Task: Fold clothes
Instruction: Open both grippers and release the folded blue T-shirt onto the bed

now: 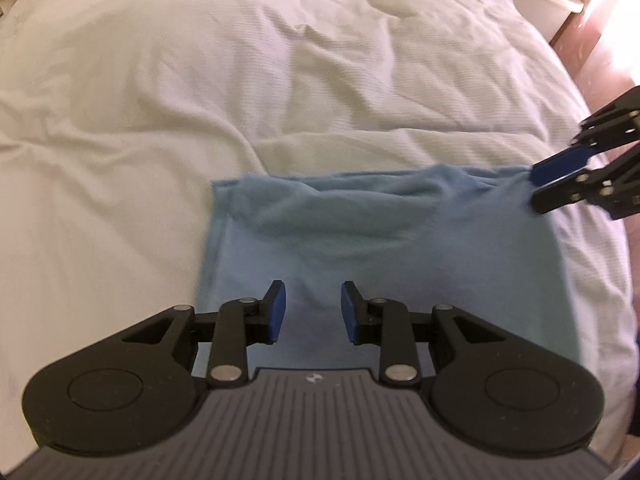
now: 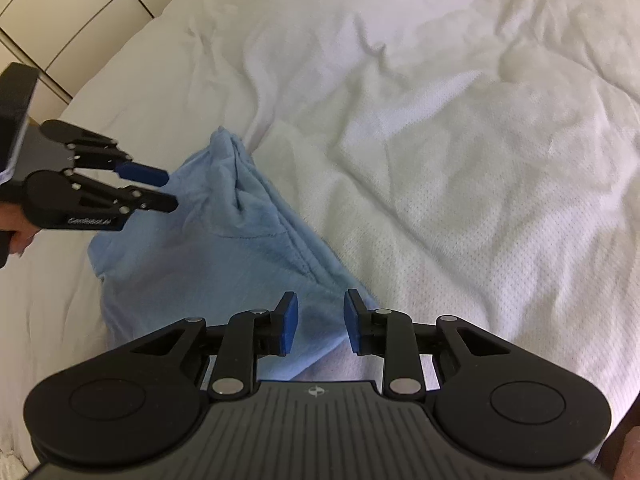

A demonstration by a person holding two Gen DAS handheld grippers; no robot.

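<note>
1. You are hovering both claws spread and empty: the left gripper (image 1: 312, 312) over the light-blue garment (image 1: 380, 248) lying partly folded on the white bedspread (image 1: 160, 120), the right gripper (image 2: 318, 322) at its corner.
2. Judging by this, you are lining up corner grips; next, pinch the far edge.

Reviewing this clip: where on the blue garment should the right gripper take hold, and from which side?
Best the near right corner of the blue garment, where the hemmed edge comes to a point under the right gripper. Come in from the bed's bare side, jaws straddling the edge. The cloth lies flat there, while the far end is bunched, so a thin edge pinch looks likelier to hold.
</note>
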